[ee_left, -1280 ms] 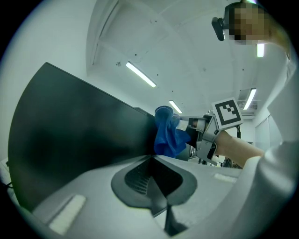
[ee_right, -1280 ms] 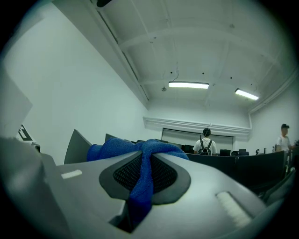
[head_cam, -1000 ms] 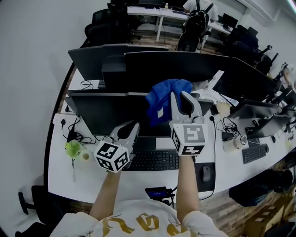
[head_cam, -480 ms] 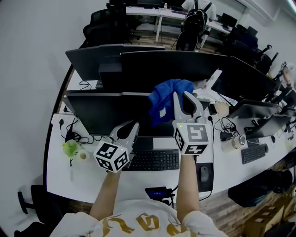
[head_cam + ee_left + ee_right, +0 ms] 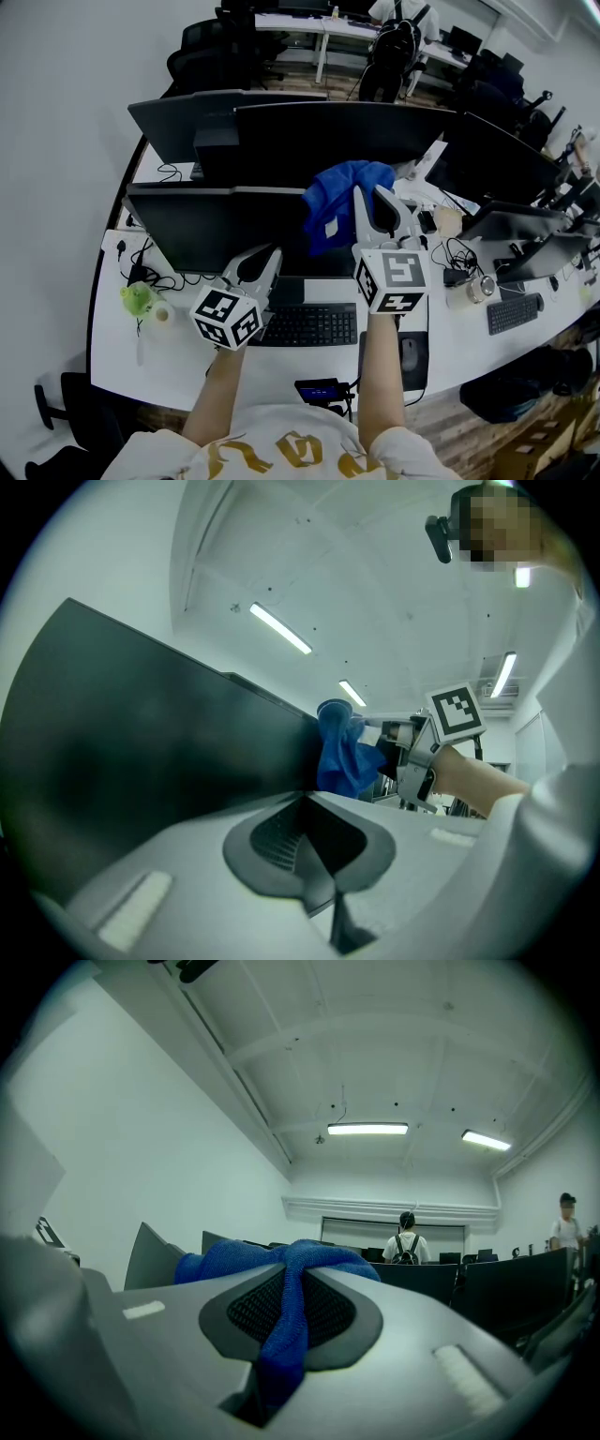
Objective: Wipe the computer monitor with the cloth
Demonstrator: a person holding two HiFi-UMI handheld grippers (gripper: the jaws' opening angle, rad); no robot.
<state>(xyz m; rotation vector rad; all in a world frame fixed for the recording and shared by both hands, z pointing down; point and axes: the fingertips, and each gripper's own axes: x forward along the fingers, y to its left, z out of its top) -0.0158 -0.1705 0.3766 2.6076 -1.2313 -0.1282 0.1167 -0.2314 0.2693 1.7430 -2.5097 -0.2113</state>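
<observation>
Cloth: The blue cloth (image 5: 336, 202) is hanging in a bunch at the right end of the near monitor's upper edge, draping down over the dark screen.
Right gripper: The right gripper (image 5: 367, 197) is clamping a fold of the cloth between its jaws; in the right gripper view the fabric is spilling over both pads.
Left gripper: The left gripper (image 5: 261, 255) is sitting low in front of the screen, jaws pressed together with nothing between them.
Monitor: The computer monitor (image 5: 211, 230) is standing dark on the desk, with a second row of dark screens (image 5: 328, 136) backing onto it.
Hard to make out: The cloth is covering the monitor's right corner, and no view is showing whether the left gripper's tips are touching the screen.
Desk: The white desk (image 5: 183, 366) is carrying a black keyboard (image 5: 305, 325), a mouse (image 5: 409, 352) to its right and a small green object (image 5: 136, 298) among cables at the left.
Room: More desks and screens are stretching away to the right; a person with a backpack (image 5: 406, 1241) is standing at the far end, under strip lights (image 5: 367, 1129).
</observation>
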